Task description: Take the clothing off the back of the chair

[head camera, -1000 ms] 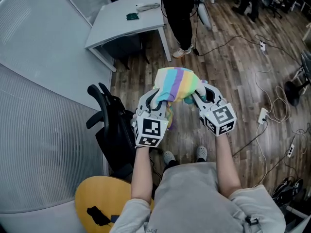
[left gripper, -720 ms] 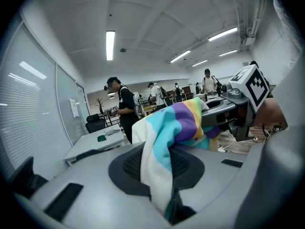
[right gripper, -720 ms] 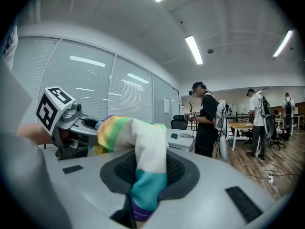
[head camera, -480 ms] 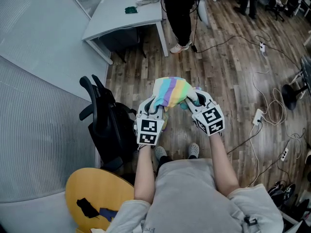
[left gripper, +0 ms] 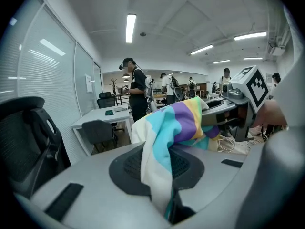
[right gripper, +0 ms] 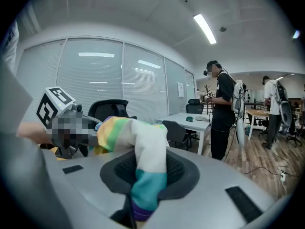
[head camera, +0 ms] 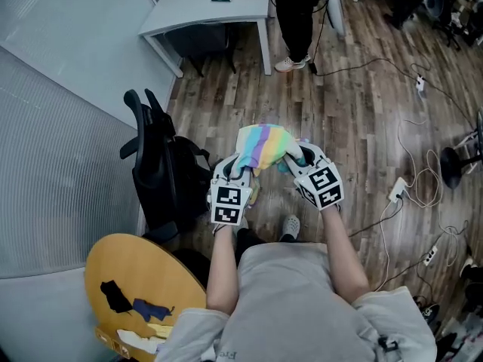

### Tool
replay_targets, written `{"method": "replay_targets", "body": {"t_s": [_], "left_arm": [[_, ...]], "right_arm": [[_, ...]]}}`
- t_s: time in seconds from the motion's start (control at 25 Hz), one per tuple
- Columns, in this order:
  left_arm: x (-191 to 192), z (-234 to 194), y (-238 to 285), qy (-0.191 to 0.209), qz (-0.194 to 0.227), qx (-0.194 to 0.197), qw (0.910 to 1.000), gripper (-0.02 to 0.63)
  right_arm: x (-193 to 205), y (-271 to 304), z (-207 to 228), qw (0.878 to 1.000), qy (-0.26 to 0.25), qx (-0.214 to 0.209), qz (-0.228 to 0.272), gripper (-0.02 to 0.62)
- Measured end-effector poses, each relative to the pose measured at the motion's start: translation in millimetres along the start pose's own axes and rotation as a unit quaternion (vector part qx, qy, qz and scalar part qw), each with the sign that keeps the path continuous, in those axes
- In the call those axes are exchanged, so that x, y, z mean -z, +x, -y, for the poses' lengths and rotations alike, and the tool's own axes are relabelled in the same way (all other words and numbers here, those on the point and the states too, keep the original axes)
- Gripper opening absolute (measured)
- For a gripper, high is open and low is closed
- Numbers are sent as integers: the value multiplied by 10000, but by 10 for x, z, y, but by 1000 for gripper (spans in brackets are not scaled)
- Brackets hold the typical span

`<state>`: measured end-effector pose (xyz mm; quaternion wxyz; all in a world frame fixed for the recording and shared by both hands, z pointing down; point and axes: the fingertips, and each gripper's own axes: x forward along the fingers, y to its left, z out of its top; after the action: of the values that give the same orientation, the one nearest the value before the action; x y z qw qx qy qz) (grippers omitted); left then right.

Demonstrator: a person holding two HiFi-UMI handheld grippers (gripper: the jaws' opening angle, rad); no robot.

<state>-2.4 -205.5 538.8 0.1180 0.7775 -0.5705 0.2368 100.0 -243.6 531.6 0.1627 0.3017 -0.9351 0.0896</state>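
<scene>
Rainbow-striped clothing (head camera: 266, 143) hangs stretched between the left gripper (head camera: 240, 166) and the right gripper (head camera: 296, 159), each with its jaws pinched tight on a fold of the fabric, held off the black chair (head camera: 155, 173) and just beside it, above the wooden floor (head camera: 355, 111).

You find no words or numbers to read here. Your left cube (head camera: 229, 204) and right cube (head camera: 323, 187) bear only black-and-white square patterns. The notice (left gripper: 88, 84) on the glass wall (left gripper: 57, 89) is too small to read.
</scene>
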Motion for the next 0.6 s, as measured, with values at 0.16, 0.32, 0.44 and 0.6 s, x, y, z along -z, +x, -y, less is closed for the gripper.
{"method": "replay_targets", "body": {"t_s": [0.16, 0.32, 0.44, 0.6], "left_arm": [[179, 49, -33, -199, -97, -113, 9997, 74], [392, 102, -64, -363, -235, -169, 9989, 74], [526, 138, -97, -510, -334, -225, 9979, 74], [701, 176, -140, -669, -430, -245, 9965, 74]], "right_arm": [[143, 26, -69, 9997, -35, -196, -125, 97], [328, 44, -156, 9989, 8, -375, -294, 97], [456, 50, -225, 9977, 43, -506, -451, 97], [583, 56, -317, 9962, 52, -617, -614, 97]]}}
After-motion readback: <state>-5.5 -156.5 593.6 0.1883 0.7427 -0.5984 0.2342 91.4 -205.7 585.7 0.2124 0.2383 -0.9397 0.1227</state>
